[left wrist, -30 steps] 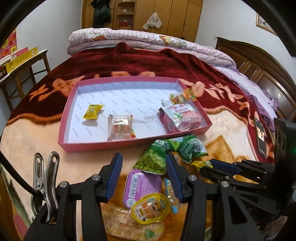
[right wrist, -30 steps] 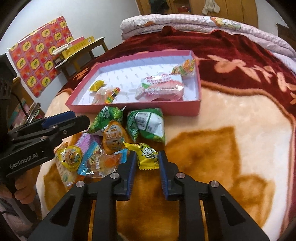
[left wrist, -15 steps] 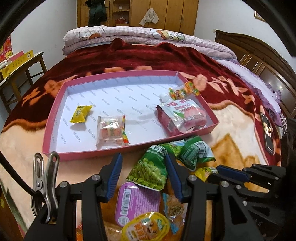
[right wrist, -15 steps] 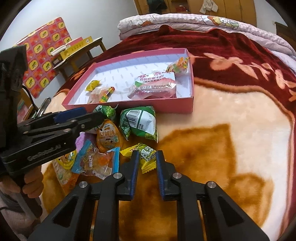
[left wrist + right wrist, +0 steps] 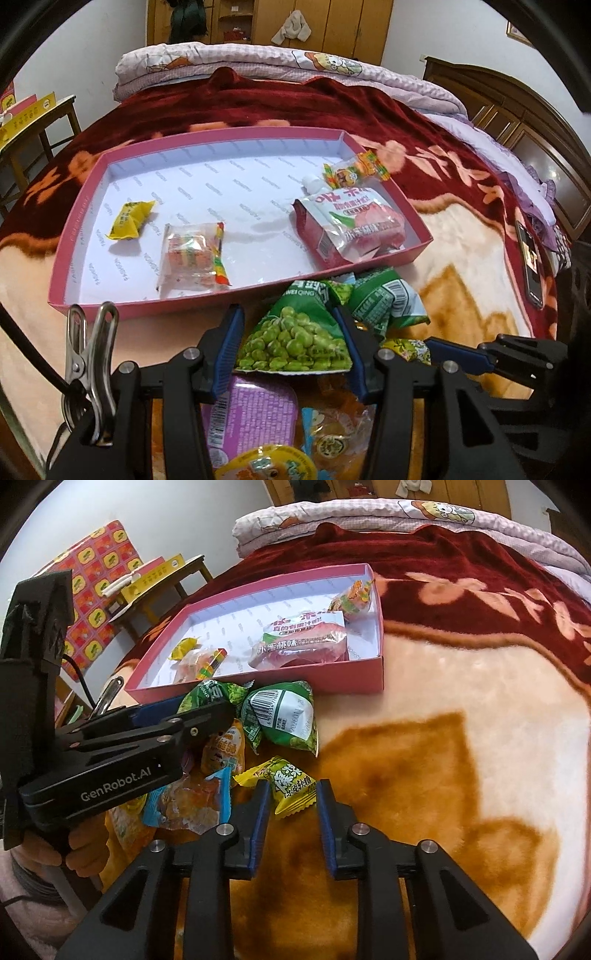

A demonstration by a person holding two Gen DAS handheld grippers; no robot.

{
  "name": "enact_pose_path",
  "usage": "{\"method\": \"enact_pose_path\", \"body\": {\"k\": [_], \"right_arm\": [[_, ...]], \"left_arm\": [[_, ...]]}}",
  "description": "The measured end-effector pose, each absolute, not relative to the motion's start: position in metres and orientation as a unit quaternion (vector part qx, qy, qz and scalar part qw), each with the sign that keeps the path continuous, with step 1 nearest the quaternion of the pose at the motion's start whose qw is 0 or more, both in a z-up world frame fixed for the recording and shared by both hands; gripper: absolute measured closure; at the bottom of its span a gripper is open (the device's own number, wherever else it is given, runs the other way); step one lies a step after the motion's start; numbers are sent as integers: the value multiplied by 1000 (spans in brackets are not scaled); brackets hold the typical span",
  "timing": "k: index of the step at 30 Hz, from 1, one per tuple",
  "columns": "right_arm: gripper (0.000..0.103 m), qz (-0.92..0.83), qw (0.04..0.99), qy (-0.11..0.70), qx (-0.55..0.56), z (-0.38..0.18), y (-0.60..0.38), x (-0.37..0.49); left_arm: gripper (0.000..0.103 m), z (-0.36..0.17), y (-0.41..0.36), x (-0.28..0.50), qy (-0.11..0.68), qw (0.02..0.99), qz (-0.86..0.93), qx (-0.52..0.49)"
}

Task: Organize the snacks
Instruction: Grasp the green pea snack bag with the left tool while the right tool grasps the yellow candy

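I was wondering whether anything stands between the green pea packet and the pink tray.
Nothing visible does: the green pea packet lies just outside the pink tray, with only its low near wall to clear.

both black plastic two-finger grippers, left (image 5: 288, 350) and right (image 5: 290, 812), have blue ribbed pads and silver screws; the left bears white "genrobot.ai" lettering, a black cable and a steel clip (image 5: 92, 354).

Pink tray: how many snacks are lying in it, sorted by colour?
Yellow wrapped sweet: 1
Clear packet of striped sweets: 1
Pink drink pouch: 1
Orange-and-green packet: 1
Total in the pink tray: 4
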State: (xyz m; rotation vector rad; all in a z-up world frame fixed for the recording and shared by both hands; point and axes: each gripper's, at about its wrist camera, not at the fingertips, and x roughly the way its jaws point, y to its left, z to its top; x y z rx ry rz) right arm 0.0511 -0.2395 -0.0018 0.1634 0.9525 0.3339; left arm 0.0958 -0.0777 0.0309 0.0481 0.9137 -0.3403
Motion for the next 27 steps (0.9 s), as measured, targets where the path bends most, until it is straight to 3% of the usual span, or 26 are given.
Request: {"method": "enact_pose_path", "body": {"k": [14, 19, 27], "right_arm": [[73, 160, 873, 454, 72, -2, -235, 50], [72, 160, 875, 453, 65, -2, -234, 51], [64, 163, 874, 454, 67, -2, -232, 51]], "left_arm": [[51, 24, -81, 94, 445, 881, -159, 25], [55, 26, -80, 90, 437, 885, -160, 26], [56, 37, -69, 76, 420, 893, -159, 23]]}}
